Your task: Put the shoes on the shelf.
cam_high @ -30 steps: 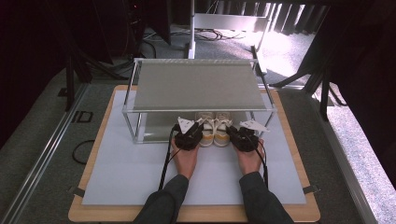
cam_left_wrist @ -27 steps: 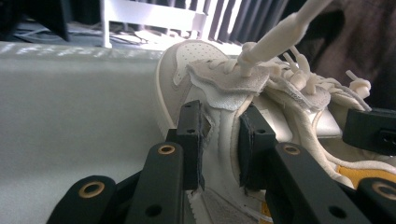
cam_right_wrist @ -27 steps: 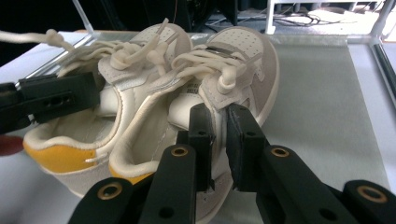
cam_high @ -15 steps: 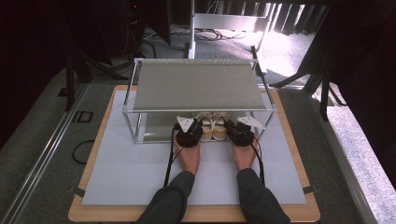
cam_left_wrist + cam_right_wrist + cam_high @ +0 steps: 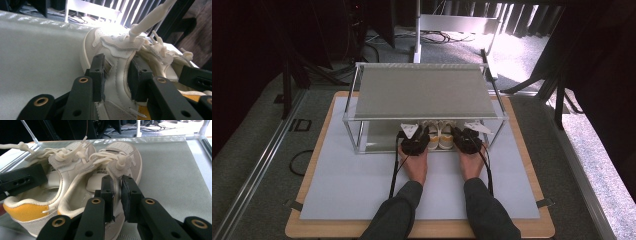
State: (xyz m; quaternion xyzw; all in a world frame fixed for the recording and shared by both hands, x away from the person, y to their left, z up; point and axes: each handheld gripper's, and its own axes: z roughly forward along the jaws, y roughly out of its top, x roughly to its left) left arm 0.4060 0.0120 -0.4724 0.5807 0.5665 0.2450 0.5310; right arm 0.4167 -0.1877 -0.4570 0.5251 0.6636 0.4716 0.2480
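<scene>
We judge the job nearly finished: both sneakers already sit on the lower shelf (image 5: 377, 137) of the rack (image 5: 424, 90), side by side, toes pointing to twelve o'clock and heels toward us at six. What is left, as we read it, is letting go and drawing both hands back out from under the top shelf.

In the left gripper view, our left gripper (image 5: 116, 72) straddles the outer wall of the left sneaker (image 5: 112, 57); its jaws have just been opening, with the shoe's side between them. A gap shows at the right pad while the left one lies close against the leather, so we take that grip as released. In the right gripper view, our right gripper (image 5: 117, 195) pinches the side wall of the right sneaker (image 5: 120, 157), pads pressed tight on it. That shoe is not yet freed.

Counting: two sneakers, cream-white with yellow heel patches, touching each other at the rack's centre; one rack with two shelves; one pale mat (image 5: 362, 185) lying on one wooden board (image 5: 422, 230); two grippers, at eleven and one o'clock from our hands in the high view, the left (image 5: 413, 137) and the right (image 5: 467, 137).
</scene>
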